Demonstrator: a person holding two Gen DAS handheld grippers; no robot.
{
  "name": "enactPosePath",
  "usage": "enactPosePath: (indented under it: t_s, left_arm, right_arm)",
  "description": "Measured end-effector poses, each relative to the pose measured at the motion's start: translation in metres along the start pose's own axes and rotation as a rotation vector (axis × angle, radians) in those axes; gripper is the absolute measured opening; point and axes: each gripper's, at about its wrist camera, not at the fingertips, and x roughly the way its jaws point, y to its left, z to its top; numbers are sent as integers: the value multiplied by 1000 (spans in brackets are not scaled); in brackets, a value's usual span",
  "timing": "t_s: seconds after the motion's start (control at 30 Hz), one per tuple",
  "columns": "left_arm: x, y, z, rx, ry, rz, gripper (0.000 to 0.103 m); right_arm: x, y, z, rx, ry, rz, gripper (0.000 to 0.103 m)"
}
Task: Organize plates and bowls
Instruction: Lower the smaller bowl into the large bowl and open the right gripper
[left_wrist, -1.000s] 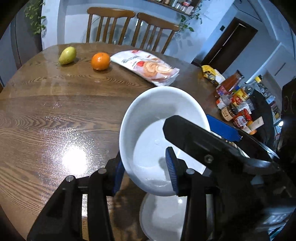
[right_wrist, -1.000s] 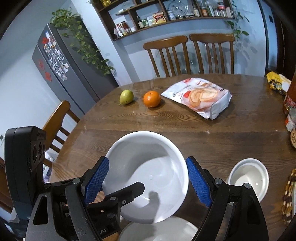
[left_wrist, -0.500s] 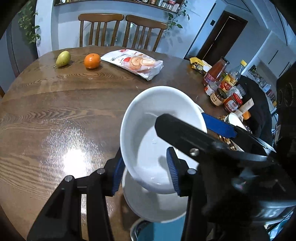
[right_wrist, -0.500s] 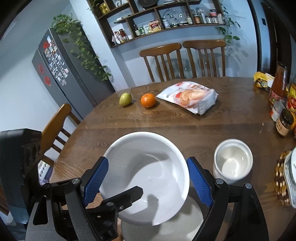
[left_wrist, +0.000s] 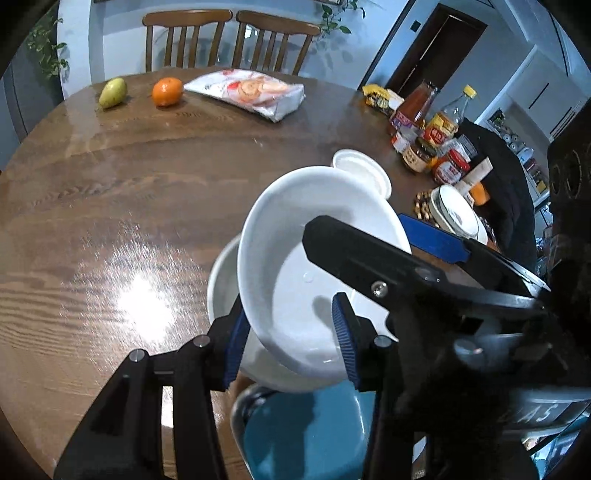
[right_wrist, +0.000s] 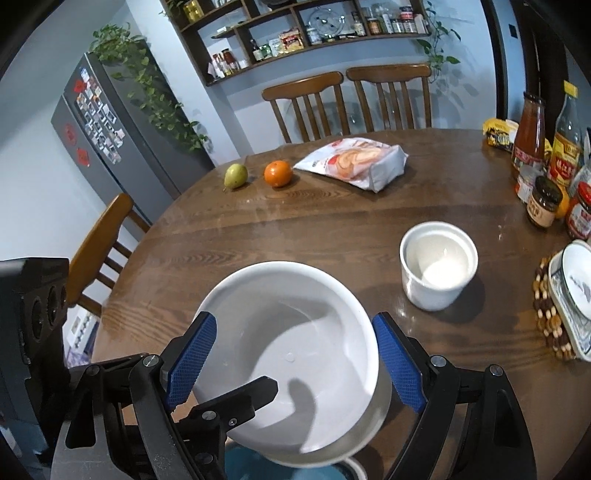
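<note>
A big white bowl (left_wrist: 295, 266) hangs tilted between both grippers. My left gripper (left_wrist: 291, 341) is shut on its near wall, one blue pad outside and one inside. In the right wrist view my right gripper (right_wrist: 293, 360) spans the same white bowl (right_wrist: 288, 332), with both blue pads against its sides. The left gripper's inner finger (right_wrist: 240, 400) reaches into the bowl. Directly beneath sits a second white bowl (left_wrist: 221, 291), and a teal dish (left_wrist: 306, 435) lies nearest me. A small white bowl (right_wrist: 437, 266) stands alone to the right.
On the round wooden table (right_wrist: 332, 229) lie a pear (right_wrist: 235, 175), an orange (right_wrist: 277, 172) and a snack bag (right_wrist: 354, 160) at the far side. Jars and bottles (right_wrist: 543, 162) crowd the right edge, beside a patterned dish (right_wrist: 574, 291) on a beaded trivet. Chairs stand behind.
Both grippers carried the white bowl back toward me and to the right. It now hangs over the second white bowl, and the teal dish and the small white bowl have come into view.
</note>
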Motion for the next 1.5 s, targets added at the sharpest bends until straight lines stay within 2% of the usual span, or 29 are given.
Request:
enactPosePath:
  t_s: [0.33,0.73,0.93,1.2,1.37,1.5]
  left_arm:
    - [15,-5,-12,3,60,20,42]
    - [31,-2,-14,-2,125,24,42]
    - [34,3,-12,-16,124,39,42]
    - [41,5,-9,-19,127,53,42]
    - [40,7,-8,-32,129,36,44]
    - [37,6,-6,-27,131,28,50]
  right_arm:
    - [10,-9,-19,24,39,-24,88]
    - [21,-16,-26,41,80,-16,88]
    - [27,-19,-26,49,97,-2,88]
    - [36,-17,-25,46,106,-36,88]
    - [40,-17,-25,35,111,-60,88]
    - [39,-20,-24,45,112,-33,88]
